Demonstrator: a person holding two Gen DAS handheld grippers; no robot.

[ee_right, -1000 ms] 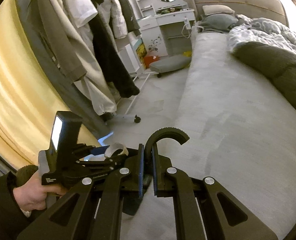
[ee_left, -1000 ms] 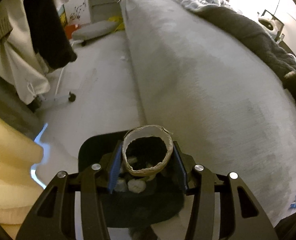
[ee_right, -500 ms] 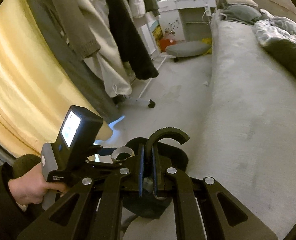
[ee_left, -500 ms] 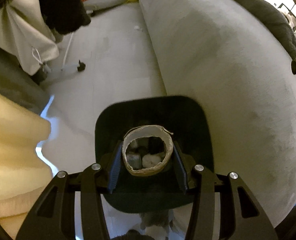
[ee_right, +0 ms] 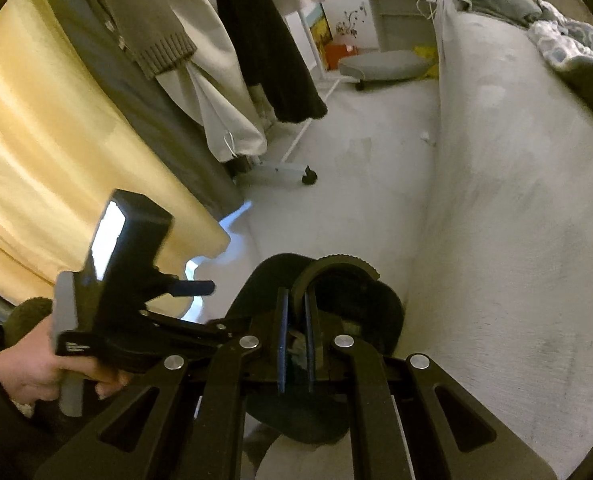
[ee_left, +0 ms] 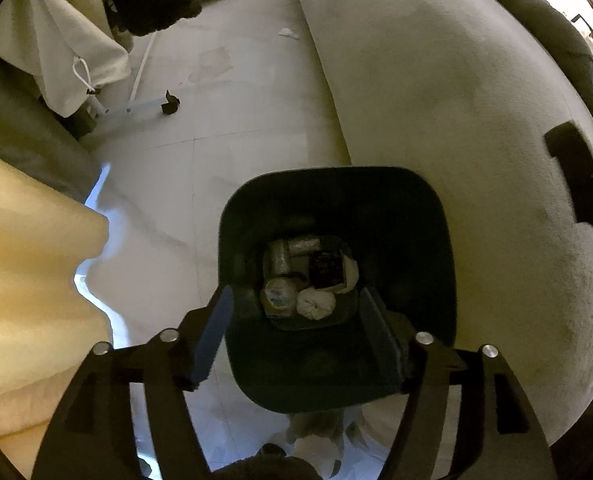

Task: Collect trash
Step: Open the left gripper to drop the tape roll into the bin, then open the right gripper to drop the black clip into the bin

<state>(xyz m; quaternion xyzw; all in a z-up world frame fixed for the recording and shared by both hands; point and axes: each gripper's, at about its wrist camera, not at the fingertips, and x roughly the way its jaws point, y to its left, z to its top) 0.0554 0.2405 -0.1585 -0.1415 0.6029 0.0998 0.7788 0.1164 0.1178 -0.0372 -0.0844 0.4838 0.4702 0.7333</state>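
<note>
A black trash bin point(ee_left: 428, 216) stands on the floor beside the bed, seen from above in the left wrist view. Inside lie a cardboard tube point(ee_left: 277, 300), crumpled tissue point(ee_left: 315, 304), a dark packet point(ee_left: 327, 272) and other scraps. My left gripper point(ee_left: 296, 332) is open and empty, directly above the bin. My right gripper point(ee_right: 295, 340) is shut on the bin's black curved handle point(ee_right: 332, 266), with the bin point(ee_right: 388, 312) below it. The left gripper point(ee_right: 188, 288) and the hand holding it show at the lower left of the right wrist view.
A grey bed point(ee_right: 516, 200) fills the right side. A clothes rack with hanging garments point(ee_right: 256, 60) and a wheeled base point(ee_left: 152, 106) stands left. Yellow curtain point(ee_right: 56, 140) at far left. A small white scrap point(ee_left: 288, 33) lies on the floor by the bed.
The left gripper has opened and the cardboard tube has dropped into the bin. Both views have tilted further down over the bin. The right gripper stays shut on the handle.
</note>
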